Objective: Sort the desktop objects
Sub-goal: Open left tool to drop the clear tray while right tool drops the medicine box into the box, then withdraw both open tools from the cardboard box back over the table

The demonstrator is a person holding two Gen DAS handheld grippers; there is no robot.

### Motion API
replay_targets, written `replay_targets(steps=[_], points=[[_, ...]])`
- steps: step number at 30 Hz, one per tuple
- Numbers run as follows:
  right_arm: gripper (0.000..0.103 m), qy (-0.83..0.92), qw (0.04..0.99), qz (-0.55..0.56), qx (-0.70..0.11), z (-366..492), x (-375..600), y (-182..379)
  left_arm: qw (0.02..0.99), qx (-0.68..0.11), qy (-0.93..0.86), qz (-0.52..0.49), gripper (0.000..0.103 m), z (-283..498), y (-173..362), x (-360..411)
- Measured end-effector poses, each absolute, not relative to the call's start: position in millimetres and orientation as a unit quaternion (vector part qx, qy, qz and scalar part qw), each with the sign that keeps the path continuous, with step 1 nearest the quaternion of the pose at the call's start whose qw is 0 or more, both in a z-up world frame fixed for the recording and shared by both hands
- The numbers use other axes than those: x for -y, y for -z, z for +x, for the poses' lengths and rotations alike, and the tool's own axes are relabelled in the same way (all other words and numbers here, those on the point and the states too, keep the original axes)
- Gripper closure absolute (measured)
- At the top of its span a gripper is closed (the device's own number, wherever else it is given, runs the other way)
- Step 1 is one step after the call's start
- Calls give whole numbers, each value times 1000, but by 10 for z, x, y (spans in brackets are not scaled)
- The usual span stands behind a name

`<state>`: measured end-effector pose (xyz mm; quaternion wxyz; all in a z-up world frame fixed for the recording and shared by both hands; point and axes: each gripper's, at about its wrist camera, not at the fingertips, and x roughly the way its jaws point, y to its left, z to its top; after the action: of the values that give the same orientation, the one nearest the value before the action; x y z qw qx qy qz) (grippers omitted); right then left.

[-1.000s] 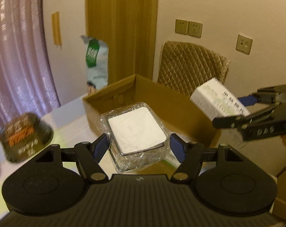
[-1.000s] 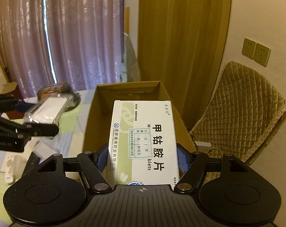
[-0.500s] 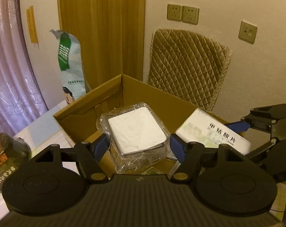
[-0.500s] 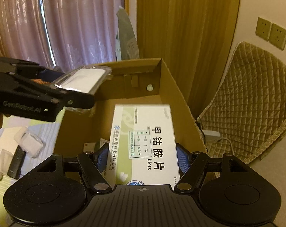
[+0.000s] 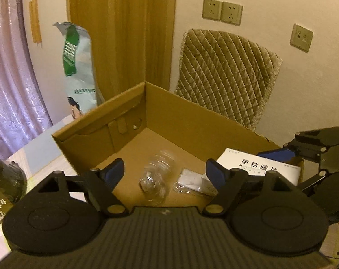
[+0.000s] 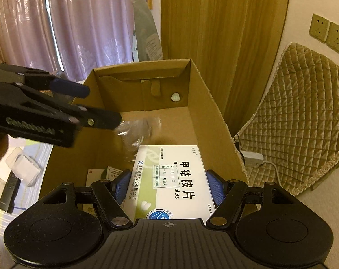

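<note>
An open cardboard box (image 5: 192, 121) (image 6: 203, 103) stands in front of both grippers. My left gripper (image 5: 165, 168) (image 6: 100, 106) is open over the box with nothing between its fingers. Below it a clear plastic-wrapped case (image 5: 157, 179) (image 6: 139, 130) shows as a blur inside the box, in mid-fall. My right gripper (image 6: 169, 187) (image 5: 277, 161) is shut on a white and green medicine box (image 6: 171, 179) (image 5: 257, 168), held low over the box's near right side.
A clear packet (image 5: 192, 179) and cards (image 6: 95, 174) lie on the box floor. A green-and-white bag (image 5: 77, 71) stands behind the box, a quilted chair (image 5: 225, 74) to its right. A dark tin (image 5: 3, 183), a remote (image 6: 9, 188) and a clear case (image 6: 23, 168) lie on the table.
My left gripper has opened and let go of the plastic-wrapped case, which is dropping into the box. Both grippers have moved forward over the box; the right one has lowered the medicine box.
</note>
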<state>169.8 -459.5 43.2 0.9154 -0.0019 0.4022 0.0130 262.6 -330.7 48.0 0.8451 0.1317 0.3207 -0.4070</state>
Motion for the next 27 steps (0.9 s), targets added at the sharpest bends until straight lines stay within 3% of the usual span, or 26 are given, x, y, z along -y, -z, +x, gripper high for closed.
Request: replay_targets(steps=[20,21,22,23,27], points=[[32,-19,923,-27,-382,1815,4401,-469,862,-318,378,116,23,2585,-640,2926],[30,-21,924,-30,-381,1809,4392,-473,862,-319,376,116,23,2581,-637,2915],[14,-22,925,-31,-378,1800,4385,-480,862,-320,375,117,23,2575,-635,2904],[8,-19,928,-33,-371,1782,4380,-494,862,-321,375,118,23,2569,-633,2894],[8,-20,927,-33,-374,1766,4362,-519,862,-322,374,116,23,2547,-634,2849]])
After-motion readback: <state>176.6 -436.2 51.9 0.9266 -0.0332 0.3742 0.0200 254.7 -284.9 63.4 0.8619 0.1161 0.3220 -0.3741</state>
